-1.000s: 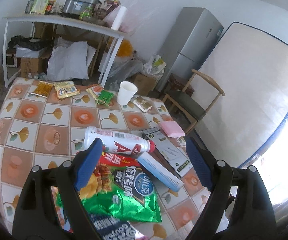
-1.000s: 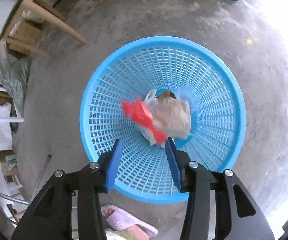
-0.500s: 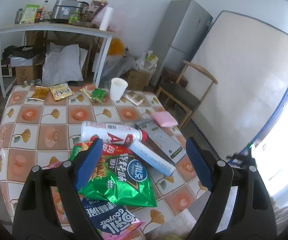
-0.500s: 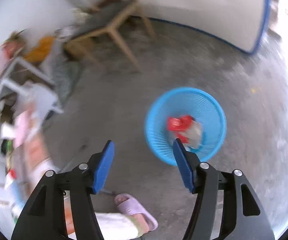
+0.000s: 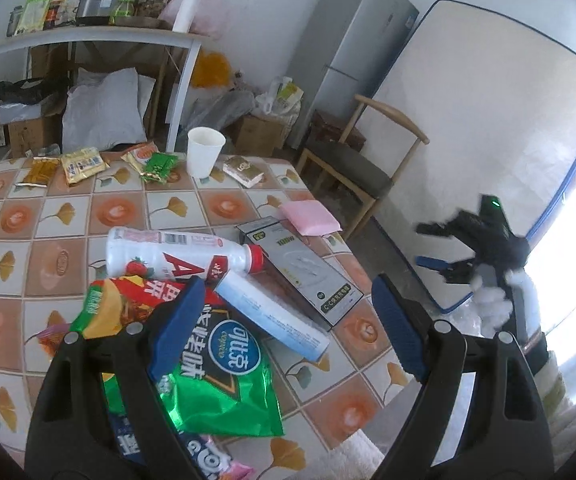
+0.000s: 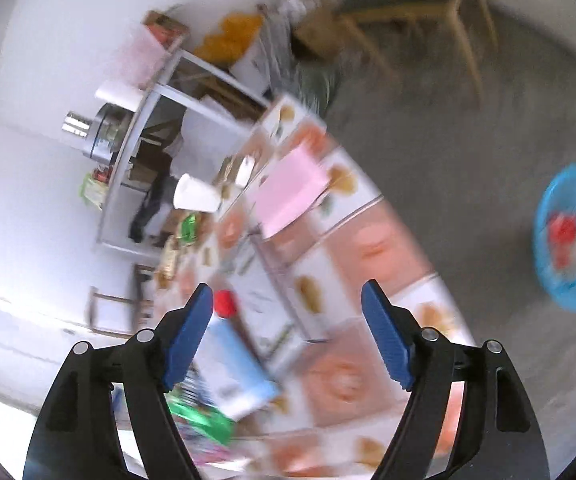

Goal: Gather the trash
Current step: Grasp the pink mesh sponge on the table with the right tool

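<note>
Trash is lying heaped at the table's (image 5: 68,256) near edge: a green chip bag (image 5: 220,376), a white bottle (image 5: 176,250), a pale blue tube (image 5: 272,316). You are holding your left gripper (image 5: 284,312) spread and empty above them. Your right gripper (image 6: 288,320), also spread and empty, is hanging over the table's corner, with the blue basket (image 6: 568,280) sitting on the floor beyond it.

White bottle (image 5: 176,251), lying mid-table: big red "A". Green chip bag (image 5: 224,376), near edge: Korean and Chinese lettering upside down, not legible. Grey box (image 5: 302,270), right of bottle: small print, unreadable. Right wrist view blurred, nothing readable.
</note>
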